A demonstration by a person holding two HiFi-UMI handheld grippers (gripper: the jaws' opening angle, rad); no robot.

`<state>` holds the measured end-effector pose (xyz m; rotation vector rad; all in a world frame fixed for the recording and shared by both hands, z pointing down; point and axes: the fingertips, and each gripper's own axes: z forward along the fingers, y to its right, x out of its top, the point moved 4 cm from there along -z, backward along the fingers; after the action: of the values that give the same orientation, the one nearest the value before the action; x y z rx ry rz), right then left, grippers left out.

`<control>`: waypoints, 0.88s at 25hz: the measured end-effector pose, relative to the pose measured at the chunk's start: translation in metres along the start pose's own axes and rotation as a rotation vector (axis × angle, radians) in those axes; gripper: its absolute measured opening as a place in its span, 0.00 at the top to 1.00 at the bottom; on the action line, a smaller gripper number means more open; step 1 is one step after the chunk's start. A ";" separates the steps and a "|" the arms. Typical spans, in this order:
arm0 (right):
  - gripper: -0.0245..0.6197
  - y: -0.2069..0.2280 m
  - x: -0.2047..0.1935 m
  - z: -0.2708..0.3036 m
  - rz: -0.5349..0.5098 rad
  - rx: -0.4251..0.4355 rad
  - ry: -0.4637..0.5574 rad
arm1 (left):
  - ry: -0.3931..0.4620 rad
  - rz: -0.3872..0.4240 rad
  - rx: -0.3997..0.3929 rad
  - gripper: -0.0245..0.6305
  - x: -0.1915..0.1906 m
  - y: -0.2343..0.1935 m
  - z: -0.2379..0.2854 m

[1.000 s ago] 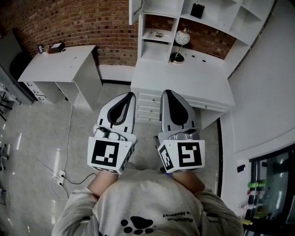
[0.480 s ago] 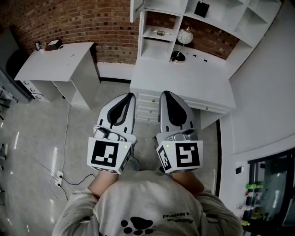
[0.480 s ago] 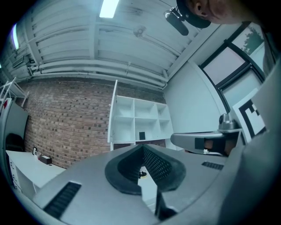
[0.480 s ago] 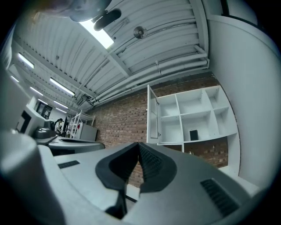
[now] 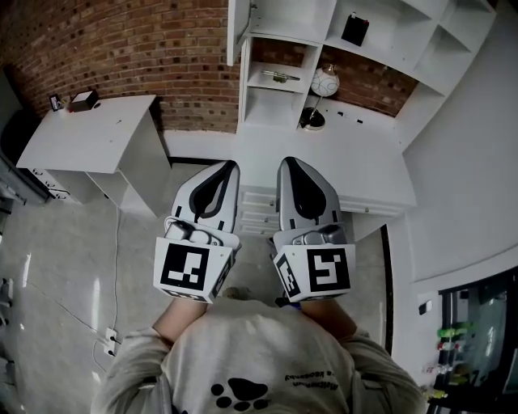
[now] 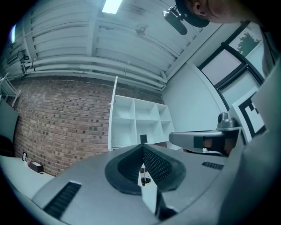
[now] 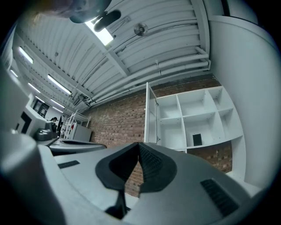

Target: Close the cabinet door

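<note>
The person is holding the left gripper (image 5: 229, 168) and the right gripper (image 5: 286, 162) side by side ahead of the chest, close but apart, both pointing forward and tilting slightly upward. Each gripper's 2 fingers are pressing together at the tips, gripping nothing.

Head view looks steeply down; both gripper views face the cabinet (image 6: 136, 118) ahead.

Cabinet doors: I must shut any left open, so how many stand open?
1: the cabinet door at the shelf unit's left edge, swung outward. More may lie out of frame.
</note>
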<state>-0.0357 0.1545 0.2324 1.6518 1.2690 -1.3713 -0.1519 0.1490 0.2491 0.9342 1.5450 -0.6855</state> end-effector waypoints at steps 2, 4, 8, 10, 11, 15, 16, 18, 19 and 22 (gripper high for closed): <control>0.93 0.000 -0.006 0.014 0.005 -0.011 -0.004 | -0.002 0.000 -0.014 0.95 -0.003 -0.011 0.010; 0.93 -0.001 -0.010 0.027 0.009 -0.022 -0.010 | -0.007 0.000 -0.025 0.95 -0.006 -0.023 0.019; 0.93 -0.004 -0.021 0.042 0.006 -0.041 -0.024 | -0.013 -0.010 -0.048 0.95 -0.016 -0.038 0.030; 0.93 -0.001 -0.027 0.048 0.012 -0.050 -0.031 | -0.027 -0.018 -0.063 0.95 -0.022 -0.039 0.035; 0.93 0.001 -0.029 0.051 0.017 -0.055 -0.029 | -0.033 -0.015 -0.070 0.95 -0.025 -0.040 0.038; 0.93 -0.002 -0.036 0.062 0.025 -0.060 -0.013 | -0.032 -0.007 -0.066 0.95 -0.032 -0.052 0.042; 0.93 -0.003 -0.038 0.064 0.025 -0.058 -0.013 | -0.036 -0.002 -0.061 0.95 -0.033 -0.055 0.043; 0.93 -0.001 -0.042 0.070 0.027 -0.051 -0.016 | -0.055 0.008 -0.055 0.95 -0.037 -0.059 0.047; 0.93 0.001 -0.042 0.074 0.027 -0.048 -0.017 | -0.060 0.012 -0.056 0.95 -0.037 -0.060 0.052; 0.93 0.009 -0.040 0.091 0.019 -0.037 -0.010 | -0.038 0.004 -0.064 0.95 -0.033 -0.063 0.070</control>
<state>-0.0585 0.0582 0.2465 1.6258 1.2630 -1.3350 -0.1688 0.0518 0.2647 0.8717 1.5225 -0.6433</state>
